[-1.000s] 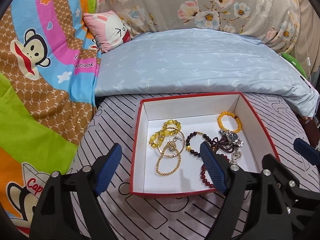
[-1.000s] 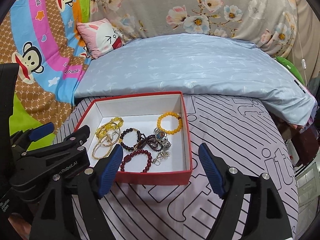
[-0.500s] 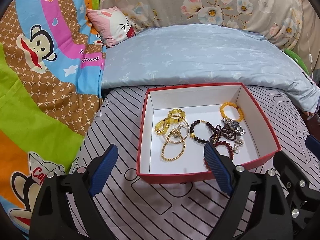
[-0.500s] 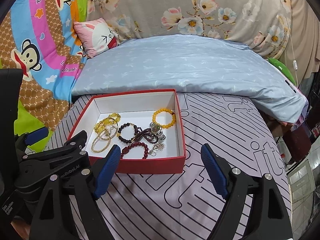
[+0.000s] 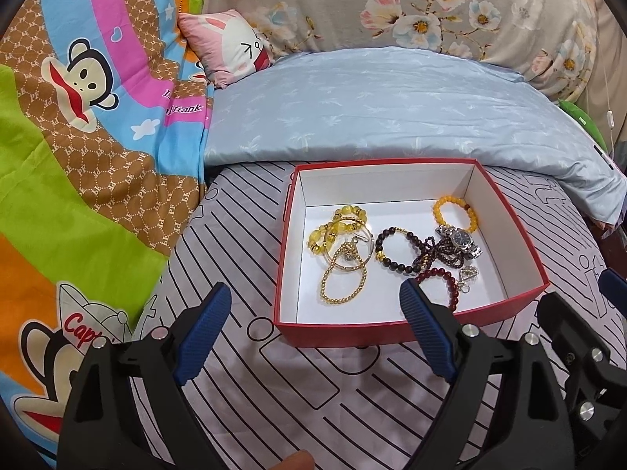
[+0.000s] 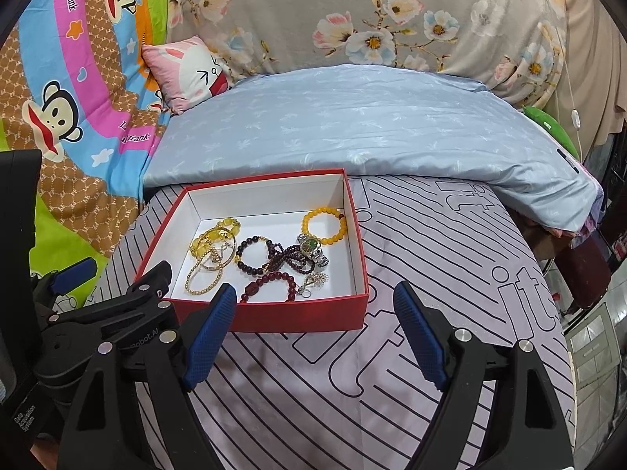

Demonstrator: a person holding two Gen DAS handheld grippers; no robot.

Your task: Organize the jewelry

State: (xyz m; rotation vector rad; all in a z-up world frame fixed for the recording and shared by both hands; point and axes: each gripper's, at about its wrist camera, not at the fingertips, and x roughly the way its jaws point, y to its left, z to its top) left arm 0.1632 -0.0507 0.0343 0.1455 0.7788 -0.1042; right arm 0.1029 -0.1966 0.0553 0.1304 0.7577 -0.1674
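All the jewelry lies inside the red box [image 5: 407,323] on the bed: yellow bracelets [image 5: 337,227], a gold chain [image 5: 345,282], dark bead bracelets [image 5: 395,250], a watch [image 5: 460,239] and an orange bracelet [image 5: 454,213]. Nothing is left on the sheet, so the gathering looks finished, though several pieces overlap in a tangle. The left gripper [image 5: 311,333] and right gripper [image 6: 313,333] hover near the box, both spread apart and empty.

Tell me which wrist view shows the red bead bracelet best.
Right wrist: the whole red bead bracelet shows unobstructed near the box's front wall. In the left wrist view, the left gripper's fingertip covers part of the loop.
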